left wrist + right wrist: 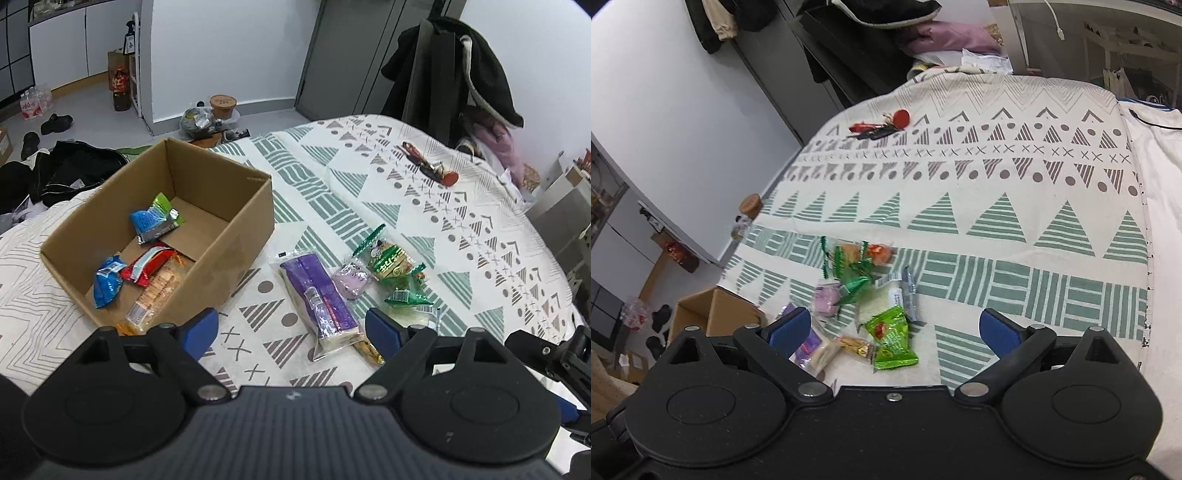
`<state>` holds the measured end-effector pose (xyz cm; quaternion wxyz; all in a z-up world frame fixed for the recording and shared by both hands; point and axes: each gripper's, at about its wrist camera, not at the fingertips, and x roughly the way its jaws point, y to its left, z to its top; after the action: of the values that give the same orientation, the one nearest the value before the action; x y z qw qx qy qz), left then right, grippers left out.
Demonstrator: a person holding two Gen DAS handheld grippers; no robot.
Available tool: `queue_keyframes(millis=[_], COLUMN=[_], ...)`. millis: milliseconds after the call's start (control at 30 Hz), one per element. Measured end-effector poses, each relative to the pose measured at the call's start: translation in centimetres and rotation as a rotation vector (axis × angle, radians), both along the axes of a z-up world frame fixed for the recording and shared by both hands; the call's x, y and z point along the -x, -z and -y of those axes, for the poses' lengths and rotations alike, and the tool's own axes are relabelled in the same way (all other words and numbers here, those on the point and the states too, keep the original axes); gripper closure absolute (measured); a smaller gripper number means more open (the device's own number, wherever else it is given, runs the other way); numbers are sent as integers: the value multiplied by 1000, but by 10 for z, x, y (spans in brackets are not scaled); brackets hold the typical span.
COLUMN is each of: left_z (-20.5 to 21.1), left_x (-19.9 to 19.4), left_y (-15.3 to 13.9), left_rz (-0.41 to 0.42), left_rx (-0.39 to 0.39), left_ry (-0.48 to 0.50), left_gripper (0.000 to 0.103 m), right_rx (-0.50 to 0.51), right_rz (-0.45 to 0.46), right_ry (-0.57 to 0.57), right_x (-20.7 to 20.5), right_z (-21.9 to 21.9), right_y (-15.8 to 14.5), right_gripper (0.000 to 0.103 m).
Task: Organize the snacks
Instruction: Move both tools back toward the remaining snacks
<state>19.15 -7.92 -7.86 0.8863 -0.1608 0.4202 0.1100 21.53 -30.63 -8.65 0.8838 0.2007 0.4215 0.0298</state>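
Note:
A brown cardboard box (236,206) sits on the patterned bedspread and holds several snack packets, among them a blue one (107,282) and a red one (147,264). To its right lies a long purple packet (321,299), a small lilac packet (351,282) and green-wrapped snacks (391,264). My left gripper (291,328) hovers open just before the purple packet, nothing between its fingers. My right gripper (895,330) is open above a bright green packet (892,338), beside a small biscuit packet (855,345), the lilac packet (827,297) and green wrappers (849,273).
A red and black bundle of small items (432,166) lies farther along the bed (480,236). Dark clothes hang on a rack (461,70) past the bed's far end. Bags, shoes and bottles litter the floor (48,122) left of the box. The box corner (716,314) shows at the right view's left.

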Motion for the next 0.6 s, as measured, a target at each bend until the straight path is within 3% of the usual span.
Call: queue_keyframes(millis=[233,400,600], left_z=[2,2,4], left_x=[-23,-43,-63], left_y=[22,40,58], left_rz=[-45,-74,-108], left_rx=[12,34,55], left_ry=[16,12,9], left_gripper=[18,18,19], right_rx=[-16,-52,-65], right_rz=[-46,-113,-168], right_ry=[14,21,-5], right_x=[-16,-33,-51], right_z=[0,2,-6], right_y=[17,39,58], right_gripper=[5,20,26])
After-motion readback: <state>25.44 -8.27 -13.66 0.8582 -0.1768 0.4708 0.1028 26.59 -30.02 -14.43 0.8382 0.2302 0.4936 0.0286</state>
